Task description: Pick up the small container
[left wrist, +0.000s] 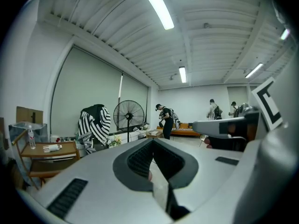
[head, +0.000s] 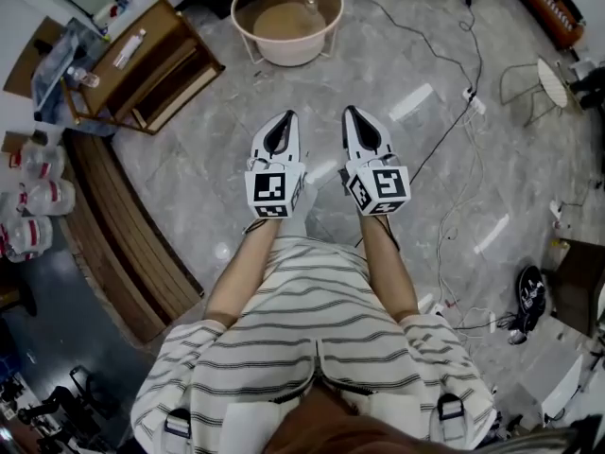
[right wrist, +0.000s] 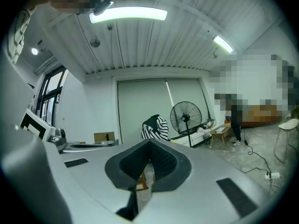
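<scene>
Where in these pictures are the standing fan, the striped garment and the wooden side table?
standing fan (left wrist: 128, 116): left gripper view, on the middle of its round grille.
striped garment (left wrist: 96, 125): left gripper view, on its draped front.
wooden side table (head: 161, 36): head view, on a bare part of its top.

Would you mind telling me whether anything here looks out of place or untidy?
Loose cables sprawl across the floor around a power strip at the right, where feet could catch them. Nothing looks spilled or tipped.
</scene>
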Demonstrator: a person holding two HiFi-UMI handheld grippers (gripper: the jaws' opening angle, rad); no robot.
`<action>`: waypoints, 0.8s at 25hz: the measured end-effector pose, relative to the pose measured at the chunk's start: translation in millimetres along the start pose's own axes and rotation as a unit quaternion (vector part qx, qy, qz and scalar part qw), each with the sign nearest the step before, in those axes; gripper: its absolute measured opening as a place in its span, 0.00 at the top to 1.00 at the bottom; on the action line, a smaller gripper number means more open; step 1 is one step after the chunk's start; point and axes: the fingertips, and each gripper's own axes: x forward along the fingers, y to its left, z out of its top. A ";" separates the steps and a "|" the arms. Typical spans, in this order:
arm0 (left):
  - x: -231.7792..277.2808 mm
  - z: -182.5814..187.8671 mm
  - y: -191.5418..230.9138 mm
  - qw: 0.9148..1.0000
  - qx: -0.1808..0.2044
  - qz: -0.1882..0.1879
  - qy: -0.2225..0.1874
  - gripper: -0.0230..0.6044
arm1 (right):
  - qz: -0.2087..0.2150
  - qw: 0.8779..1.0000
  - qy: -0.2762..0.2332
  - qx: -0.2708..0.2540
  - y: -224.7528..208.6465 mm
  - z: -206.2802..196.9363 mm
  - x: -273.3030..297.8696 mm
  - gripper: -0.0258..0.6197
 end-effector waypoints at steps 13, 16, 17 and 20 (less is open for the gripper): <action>128.5 -8.9 68.1 0.999 -0.013 -0.001 0.040 0.96 | 0.001 0.999 0.044 0.016 -51.1 -18.7 136.1 0.94; 165.3 2.3 90.9 0.999 -0.015 -0.001 0.040 0.96 | 0.000 0.999 0.046 0.011 -63.4 -4.8 177.1 0.94; 176.3 6.6 99.3 0.999 -0.015 0.000 0.040 0.96 | -0.001 0.999 0.047 0.009 -66.4 -0.7 190.2 0.94; 205.7 18.9 119.8 0.999 -0.018 -0.001 0.038 0.96 | -0.004 0.999 0.050 0.006 -74.8 7.4 224.6 0.94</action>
